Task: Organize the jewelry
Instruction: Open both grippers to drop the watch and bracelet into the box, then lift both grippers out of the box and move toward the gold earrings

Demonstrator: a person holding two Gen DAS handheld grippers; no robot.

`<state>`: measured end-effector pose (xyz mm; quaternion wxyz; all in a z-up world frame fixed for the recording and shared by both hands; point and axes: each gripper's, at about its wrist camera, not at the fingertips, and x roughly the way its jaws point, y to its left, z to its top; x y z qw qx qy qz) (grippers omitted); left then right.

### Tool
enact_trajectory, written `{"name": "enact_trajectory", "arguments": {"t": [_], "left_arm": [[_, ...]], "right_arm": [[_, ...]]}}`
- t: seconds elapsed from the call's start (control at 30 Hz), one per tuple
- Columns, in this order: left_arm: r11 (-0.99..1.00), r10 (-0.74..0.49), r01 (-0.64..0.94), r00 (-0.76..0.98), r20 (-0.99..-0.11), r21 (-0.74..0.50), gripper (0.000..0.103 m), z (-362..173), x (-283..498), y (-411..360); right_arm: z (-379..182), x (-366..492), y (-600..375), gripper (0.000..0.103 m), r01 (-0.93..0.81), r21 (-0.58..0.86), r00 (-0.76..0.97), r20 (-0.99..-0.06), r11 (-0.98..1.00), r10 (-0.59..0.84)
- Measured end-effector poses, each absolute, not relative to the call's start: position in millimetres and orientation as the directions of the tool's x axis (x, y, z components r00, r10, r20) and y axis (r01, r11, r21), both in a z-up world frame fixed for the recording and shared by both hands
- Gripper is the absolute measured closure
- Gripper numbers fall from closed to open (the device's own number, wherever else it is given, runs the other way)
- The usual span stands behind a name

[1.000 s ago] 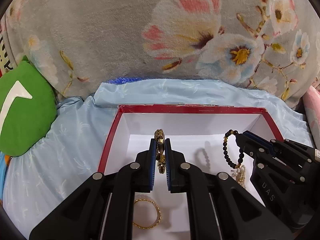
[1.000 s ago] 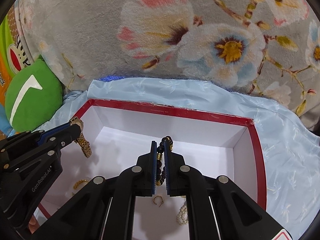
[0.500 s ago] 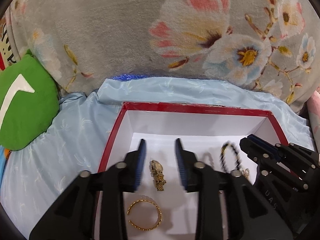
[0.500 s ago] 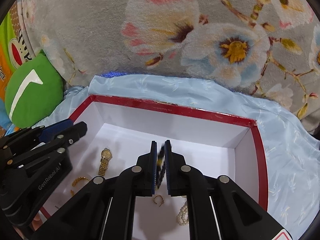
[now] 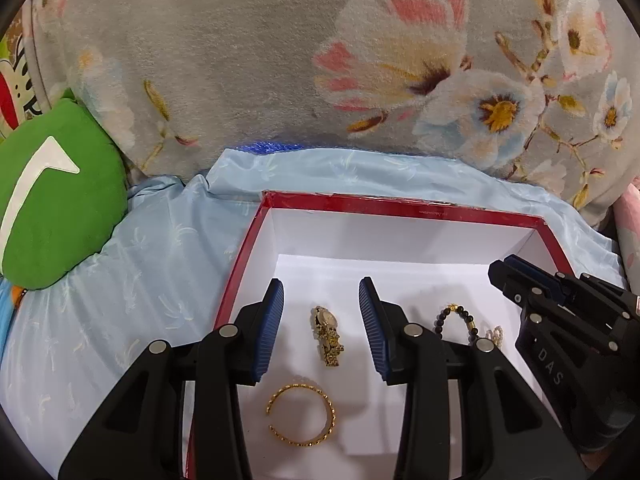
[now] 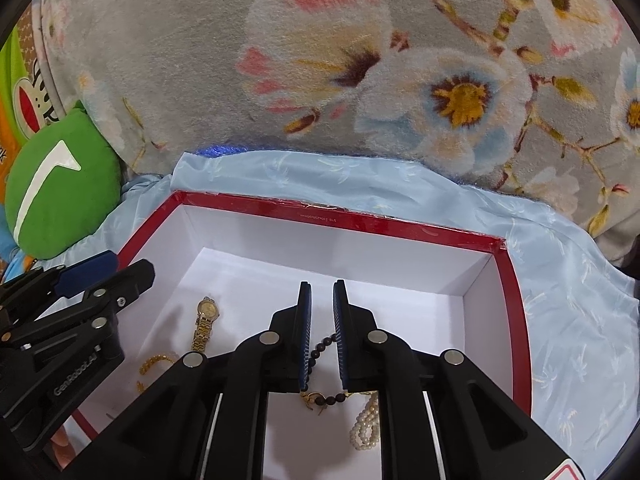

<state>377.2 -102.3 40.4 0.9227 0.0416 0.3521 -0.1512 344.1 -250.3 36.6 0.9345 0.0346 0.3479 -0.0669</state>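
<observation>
Both the left gripper (image 5: 321, 304) and right gripper (image 6: 320, 312) hang released over the red box (image 5: 400, 204). On its white floor the gold watch (image 5: 327, 334) and dark bead bracelet (image 6: 320, 350) lie limp; they look light and slinky, best pinched across the band.

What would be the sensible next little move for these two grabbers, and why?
Probably lift both clear of the red box. The left gripper is open above the gold watch lying on the box floor, and the right gripper stands open over the dark bead bracelet, so neither holds anything.
</observation>
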Motion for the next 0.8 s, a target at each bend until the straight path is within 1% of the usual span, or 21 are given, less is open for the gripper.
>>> {"name": "enact_trajectory", "arguments": {"t": [0.17, 0.33, 0.43, 0.47, 0.53, 0.63, 0.7, 0.8], "left_arm": [[0.953, -0.246, 0.302, 0.712, -0.658, -0.029, 0.065, 48, 367, -93], [0.953, -0.241, 0.302, 0.725, -0.645, -0.018, 0.064, 62, 344, -75], [0.952, -0.252, 0.306, 0.727, -0.639, -0.026, 0.057, 69, 321, -60], [0.951, -0.255, 0.309, 0.727, -0.637, -0.028, 0.052, 71, 310, -54], [0.948, -0.262, 0.317, 0.727, -0.635, -0.028, 0.051, 74, 290, -43], [0.947, -0.258, 0.32, 0.731, -0.631, -0.017, 0.048, 74, 257, -25], [0.947, -0.262, 0.32, 0.721, -0.641, -0.027, 0.045, 68, 232, -10], [0.944, -0.269, 0.326, 0.69, -0.672, -0.044, 0.044, 52, 201, 9]], "right_arm": [[41, 334, -250, 0.091, 0.168, 0.018, 0.767, -0.63, 0.986, -0.119], [57, 295, -242, 0.091, 0.148, 0.032, 0.793, -0.602, 0.988, -0.099], [68, 260, -235, 0.091, 0.126, 0.058, 0.809, -0.583, 0.99, -0.068], [71, 246, -232, 0.091, 0.119, 0.068, 0.814, -0.578, 0.991, -0.058], [74, 216, -227, 0.09, 0.108, 0.088, 0.823, -0.567, 0.99, -0.039], [71, 173, -222, 0.084, 0.092, 0.123, 0.826, -0.563, 0.988, -0.007], [65, 142, -219, 0.083, 0.089, 0.146, 0.823, -0.568, 0.985, 0.01], [49, 101, -214, 0.083, 0.096, 0.143, 0.81, -0.586, 0.985, 0.006]]}}
